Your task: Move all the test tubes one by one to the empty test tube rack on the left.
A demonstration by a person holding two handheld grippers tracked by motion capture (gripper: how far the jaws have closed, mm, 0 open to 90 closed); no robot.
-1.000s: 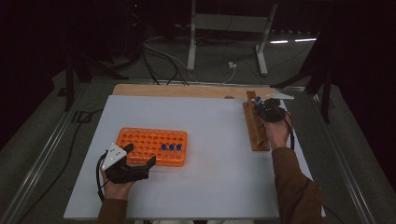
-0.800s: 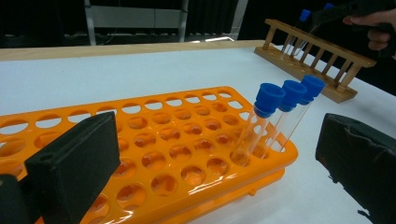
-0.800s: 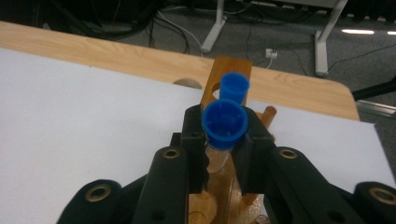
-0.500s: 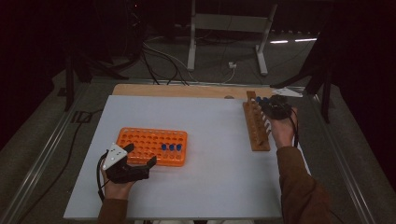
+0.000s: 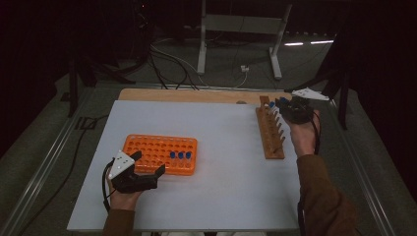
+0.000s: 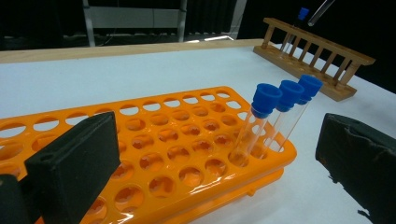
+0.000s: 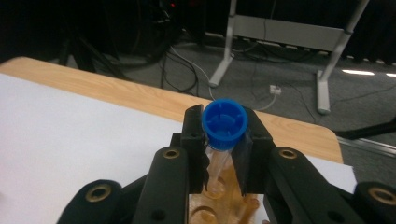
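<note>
My right gripper (image 7: 224, 142) is shut on a clear test tube with a blue cap (image 7: 225, 122), held upright just above the far end of the wooden rack (image 5: 272, 135). From the high view, that gripper (image 5: 282, 104) hovers over the rack's back end. An orange tube rack (image 5: 152, 150) lies at the left front of the white board, with three blue-capped tubes (image 6: 280, 107) standing along its right end. At the rack's near edge my left gripper (image 5: 147, 164) stands open, its jaws wide apart with nothing between them.
The white board (image 5: 221, 196) lies on a wooden table top (image 5: 196, 94) whose far edge shows behind it. Cables and metal stand legs (image 5: 201, 54) are on the floor beyond. In the left gripper view the wooden rack (image 6: 322, 56) stands at the far right.
My right gripper has risen with the blue-capped tube, lifting it up from the wooden rack and drifting slightly right. The left gripper has stayed in place.
</note>
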